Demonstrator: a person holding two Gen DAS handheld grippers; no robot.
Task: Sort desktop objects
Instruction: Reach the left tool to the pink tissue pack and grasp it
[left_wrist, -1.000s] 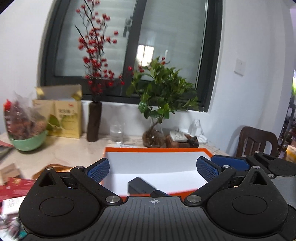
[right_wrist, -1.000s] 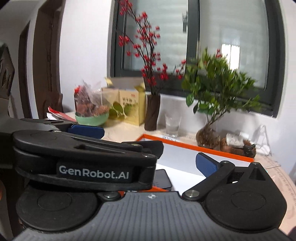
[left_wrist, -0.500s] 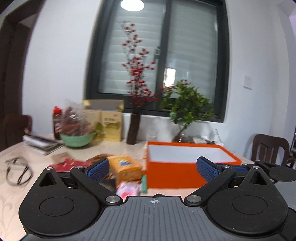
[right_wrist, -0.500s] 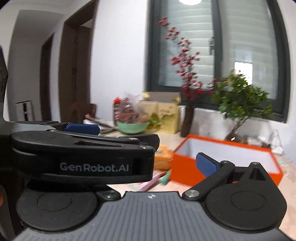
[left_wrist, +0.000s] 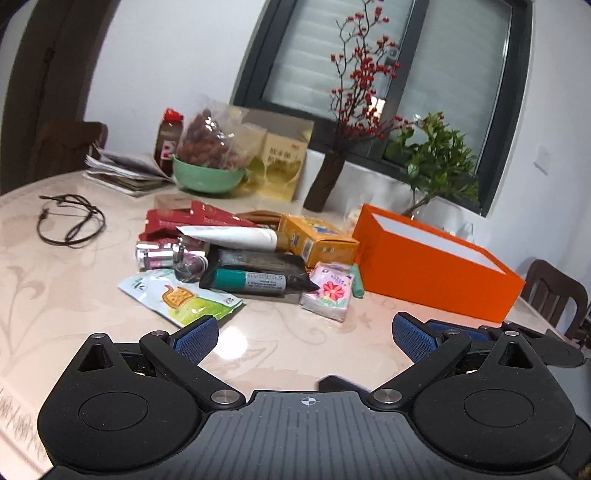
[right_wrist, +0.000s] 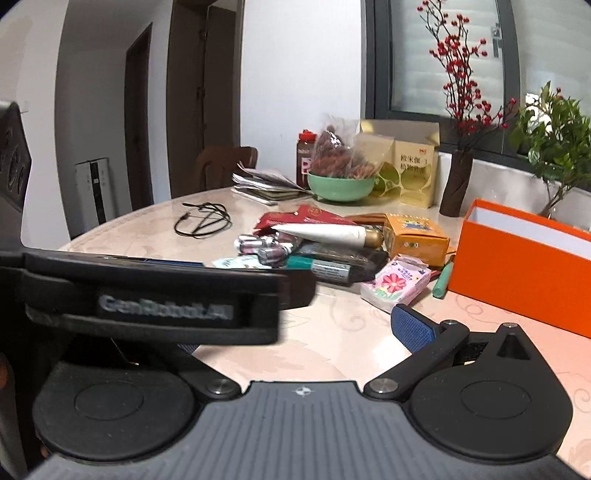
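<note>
A pile of loose objects lies mid-table: a pink tissue pack (left_wrist: 330, 290), a teal marker (left_wrist: 251, 280), a white tube (left_wrist: 232, 236), a yellow carton (left_wrist: 317, 240), a green snack pouch (left_wrist: 181, 295) and red packets (left_wrist: 184, 218). An orange box (left_wrist: 432, 264) stands to their right. My left gripper (left_wrist: 304, 334) is open and empty, hovering before the pile. My right gripper (right_wrist: 295, 321) is open and empty; the left gripper's body (right_wrist: 155, 295) covers its left finger. The tissue pack (right_wrist: 395, 282) and box (right_wrist: 517, 254) show ahead of it.
A green bowl (left_wrist: 207, 177) with a bag of red dates, papers (left_wrist: 125, 173), a carton, a vase of red berries (left_wrist: 325, 184) and a potted plant (left_wrist: 436, 166) line the back. A black cord (left_wrist: 70, 221) lies at left. A chair (left_wrist: 557, 295) stands right.
Both grippers have pulled back out of the orange box and swung left. The view dropped from inside the box to the pile of objects on the table.
</note>
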